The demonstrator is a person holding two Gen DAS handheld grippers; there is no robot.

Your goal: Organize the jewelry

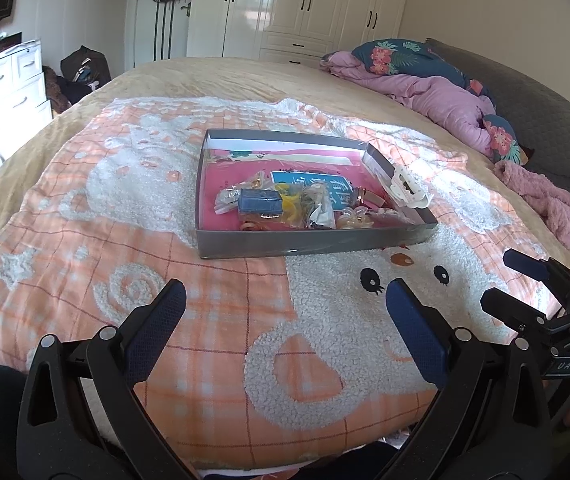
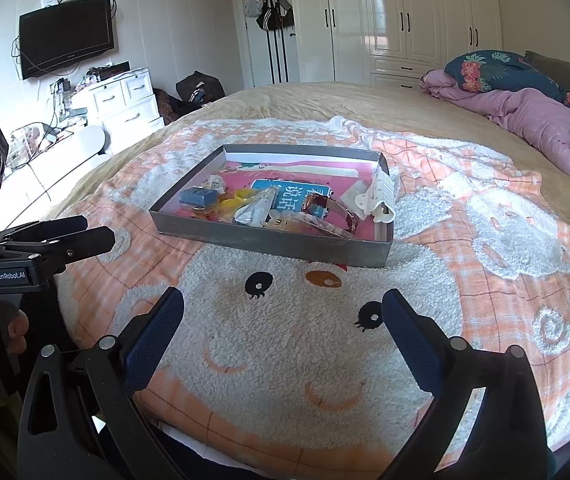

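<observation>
A shallow grey box lies on the bed in front of both grippers. Inside are a small blue box, a yellow piece, a blue printed card, a rose-gold bangle and small clear bags of jewelry. A white claw hair clip rests on the box's right wall. My left gripper is open and holds nothing, short of the box. My right gripper is also open with nothing in it.
An orange-and-white fleece blanket with a bear face covers the bed. A rumpled pink quilt lies at the far right. White drawers and a wall television stand to the left, and wardrobes stand behind.
</observation>
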